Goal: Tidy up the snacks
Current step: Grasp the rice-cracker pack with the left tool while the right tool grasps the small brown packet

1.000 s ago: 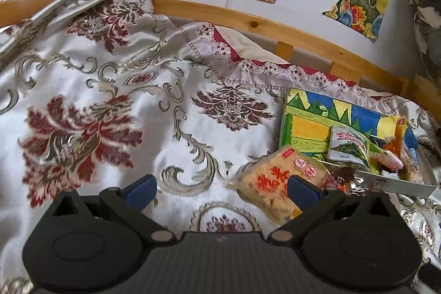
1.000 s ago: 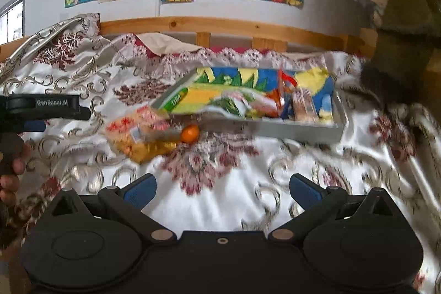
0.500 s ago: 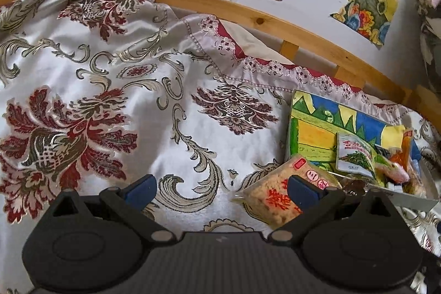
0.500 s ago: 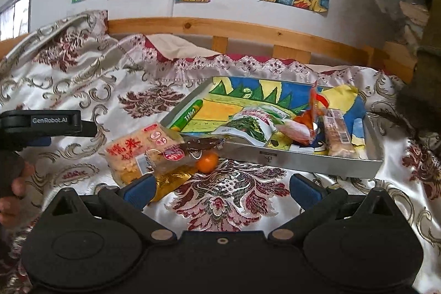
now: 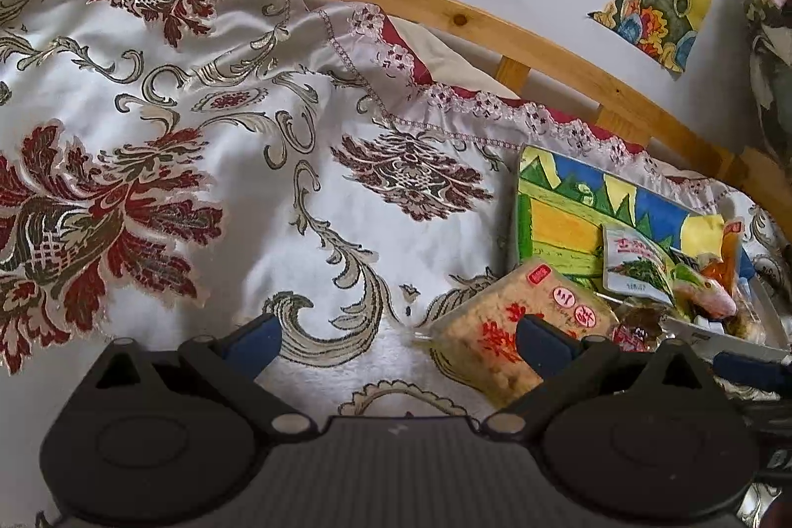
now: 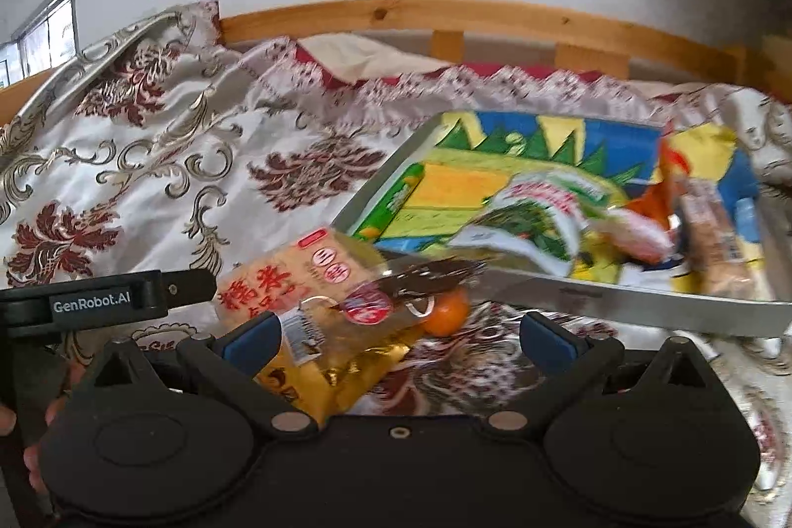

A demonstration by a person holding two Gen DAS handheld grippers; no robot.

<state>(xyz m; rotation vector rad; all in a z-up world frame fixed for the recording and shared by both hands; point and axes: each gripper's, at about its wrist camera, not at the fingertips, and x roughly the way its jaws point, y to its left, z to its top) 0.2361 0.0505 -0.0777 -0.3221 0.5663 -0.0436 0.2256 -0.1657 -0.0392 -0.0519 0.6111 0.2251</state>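
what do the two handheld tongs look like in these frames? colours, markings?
Both match: matte black body with two round disc housings, black angled arms on silver pivot pins, and blue pads at the tips. The left tongs have a ribbed grey centre panel; the right tongs have a plain black one with a small screw. Seen from the right camera, the left one's black side bar reads "GenRobot.AI" in white.
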